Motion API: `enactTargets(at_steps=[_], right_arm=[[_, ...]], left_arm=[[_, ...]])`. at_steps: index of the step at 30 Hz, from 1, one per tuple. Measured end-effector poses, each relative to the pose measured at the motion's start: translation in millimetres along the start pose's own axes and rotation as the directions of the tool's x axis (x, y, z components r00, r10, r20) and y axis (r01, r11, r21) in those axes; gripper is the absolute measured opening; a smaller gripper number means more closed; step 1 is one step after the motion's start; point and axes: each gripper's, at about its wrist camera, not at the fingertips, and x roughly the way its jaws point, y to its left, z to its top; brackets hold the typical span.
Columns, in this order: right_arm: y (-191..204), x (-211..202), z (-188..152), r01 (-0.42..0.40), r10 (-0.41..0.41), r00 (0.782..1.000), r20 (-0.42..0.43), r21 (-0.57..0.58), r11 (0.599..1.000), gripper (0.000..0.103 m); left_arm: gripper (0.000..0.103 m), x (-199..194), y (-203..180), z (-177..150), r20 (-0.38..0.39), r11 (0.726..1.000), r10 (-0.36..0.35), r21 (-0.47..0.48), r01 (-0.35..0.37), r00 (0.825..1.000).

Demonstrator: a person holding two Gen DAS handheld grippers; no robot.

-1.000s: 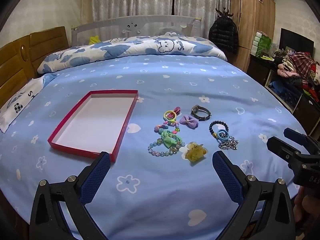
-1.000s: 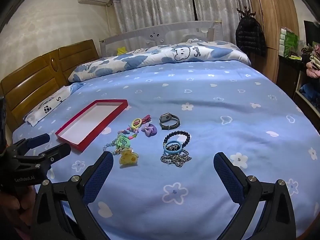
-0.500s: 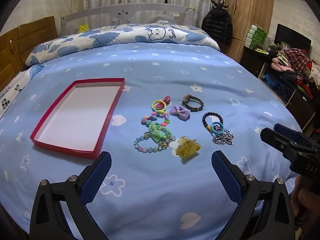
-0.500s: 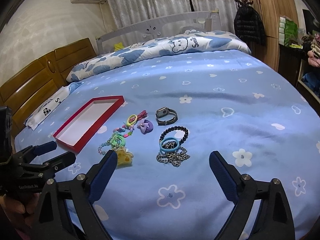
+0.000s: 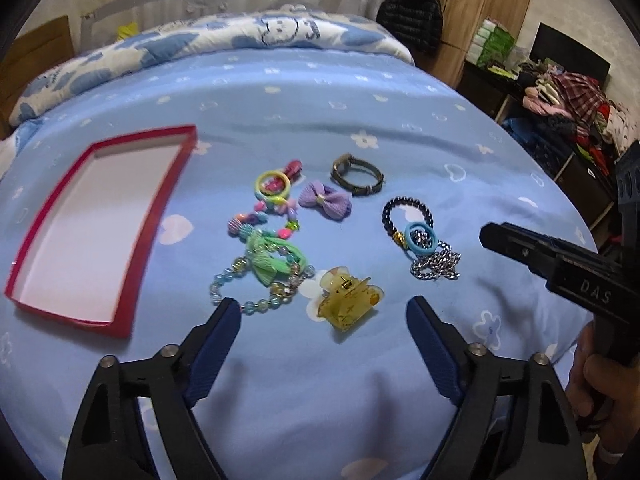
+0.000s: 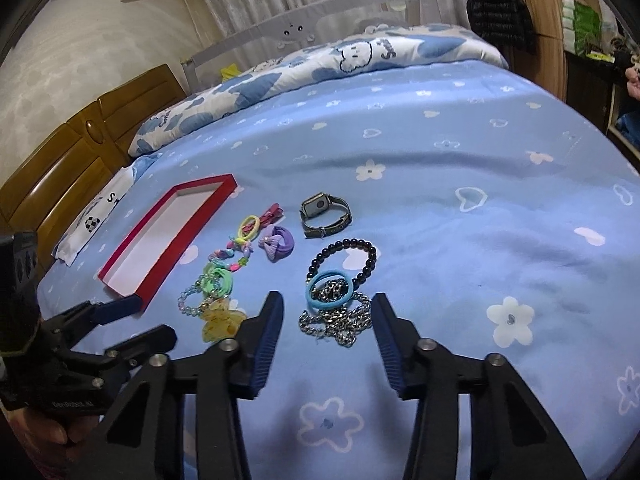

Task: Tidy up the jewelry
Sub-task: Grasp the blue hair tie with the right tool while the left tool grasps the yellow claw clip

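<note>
Both empty. Left hand-held gripper [image 5: 323,312] wide open, yellow claw clip [image 5: 349,303] between its tips, not touching. Right hand-held gripper [image 6: 327,312] narrower, straddling silver chain [image 6: 338,322], not yet closed. Beyond: bracelets, hair ties, watch [image 6: 325,214] loose on bed [image 6: 460,168]. Red box [image 5: 86,224] far left holds nothing. Nothing sorted yet.

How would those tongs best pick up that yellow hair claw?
Probably across the yellow hair claw at its two flat side plates, coming from above with the left tongs, which already straddle it. It rests teeth-down, spring hinge up, apart from the beaded bracelet.
</note>
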Motion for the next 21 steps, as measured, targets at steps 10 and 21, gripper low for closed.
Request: enactTargets(at_steps=[10,21], right_arm=[[-8.1,42.7,9.9,-0.011,0.010,0.996,-0.090,-0.004,1.000,0.028],[-17.6,76.8,12.4,0.002,-0.002,0.987,-0.163,-0.003,1.000,0.015]], left_arm=[[0.067,35.9,-5.9,14.0,-0.060,0.999,-0.032,0.013,0.033,0.998],[0.045,60.3,-9.2,11.8,-0.111,0.998,-0.062,0.015,0.064,0.992]])
